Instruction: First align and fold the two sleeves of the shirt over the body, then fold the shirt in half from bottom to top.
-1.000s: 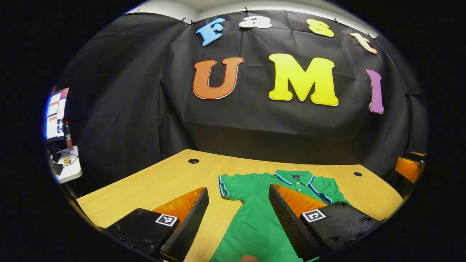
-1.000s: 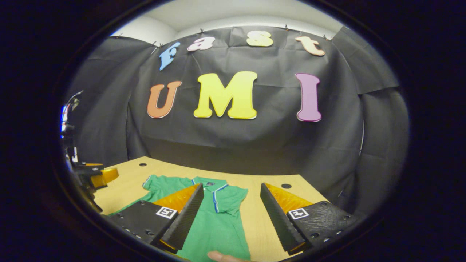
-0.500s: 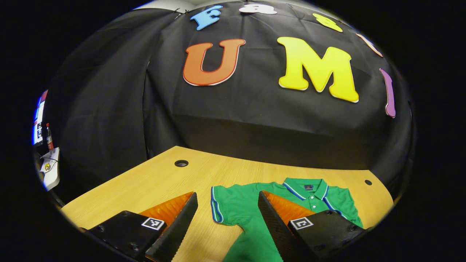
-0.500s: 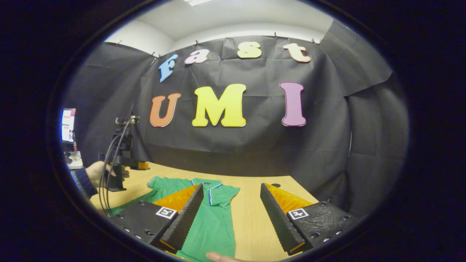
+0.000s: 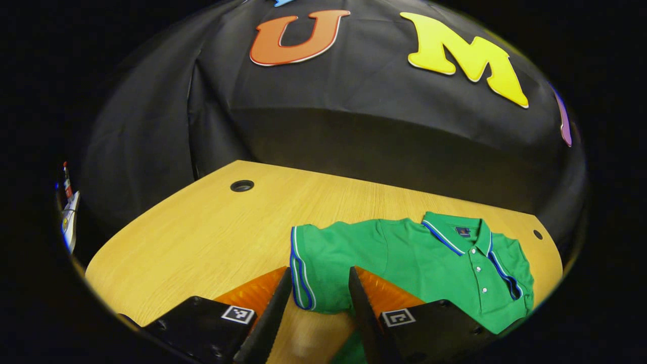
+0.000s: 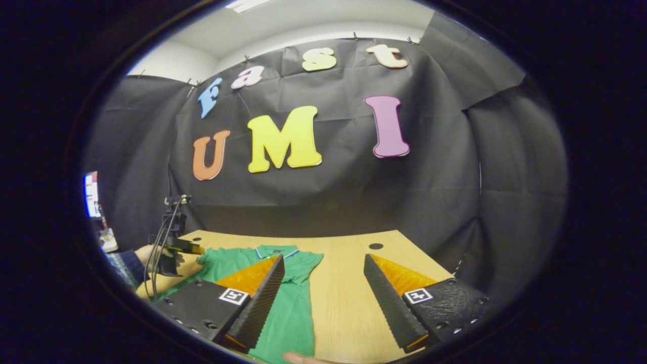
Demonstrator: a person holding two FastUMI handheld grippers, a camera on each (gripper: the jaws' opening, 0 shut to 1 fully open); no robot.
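Left gripper view showed the left gripper point(image 5: 316, 308), jaws apart, newly descended around the shirt point(image 5: 404, 263) sleeve cuff point(image 5: 302, 275); right gripper point(image 6: 321, 303) released.

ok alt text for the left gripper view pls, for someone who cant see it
The left gripper, jaws open, straddles the striped cuff of one sleeve of a green polo shirt lying flat on a light wooden table. The shirt's blue-and-white trimmed collar points toward the far edge.
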